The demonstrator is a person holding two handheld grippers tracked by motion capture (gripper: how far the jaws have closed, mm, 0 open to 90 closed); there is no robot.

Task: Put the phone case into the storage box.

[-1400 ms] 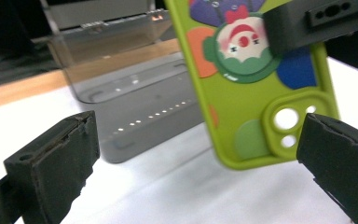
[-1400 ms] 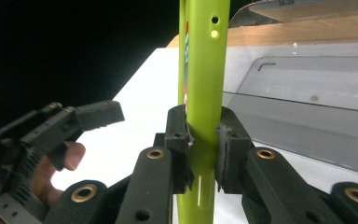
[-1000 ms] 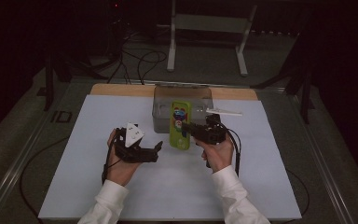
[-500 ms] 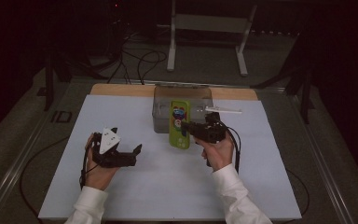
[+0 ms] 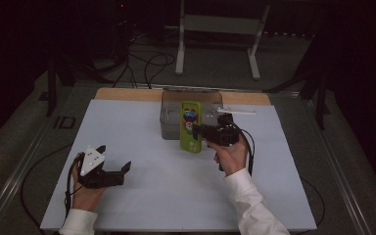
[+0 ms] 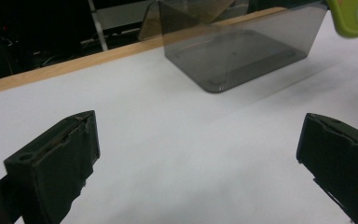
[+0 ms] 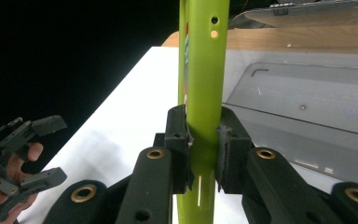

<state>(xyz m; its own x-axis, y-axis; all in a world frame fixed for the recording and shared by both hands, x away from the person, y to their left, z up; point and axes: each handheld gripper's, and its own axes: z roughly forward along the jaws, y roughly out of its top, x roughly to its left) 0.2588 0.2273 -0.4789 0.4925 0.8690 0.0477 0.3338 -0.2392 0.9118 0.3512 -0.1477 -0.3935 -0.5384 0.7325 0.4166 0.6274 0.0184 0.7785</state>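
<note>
1. My right gripper (image 5: pixel 199 130) clamps a flat lime-green case (image 5: pixel 191 126), its pads pressed on both faces of the thin edge, as the right gripper view shows (image 7: pixel 204 149).

2. The lime-green case stands upright, printed face toward me in the high view, just in front of a clear plastic bin (image 5: pixel 169 117). Whether its lower edge touches the white table cover (image 5: pixel 166 181) I cannot tell.

3. The clear plastic bin sits at the far middle of the white table cover, close to the bare wooden edge (image 5: pixel 122 94). Its smoky walls and floor show in the left gripper view (image 6: pixel 242 51).

4. My left gripper (image 5: pixel 113 164) has its jaws spread wide with nothing between them; the left gripper view looks through the gap at bare white surface.

5. That left gripper is held low over the near-left part of the table, well apart from the case and the bin, its grey three-cornered plate (image 5: pixel 90 158) facing up.

6. In the right gripper view my left hand (image 7: pixel 14 172) appears far off at the lower left, wrapped around the left gripper.
</note>
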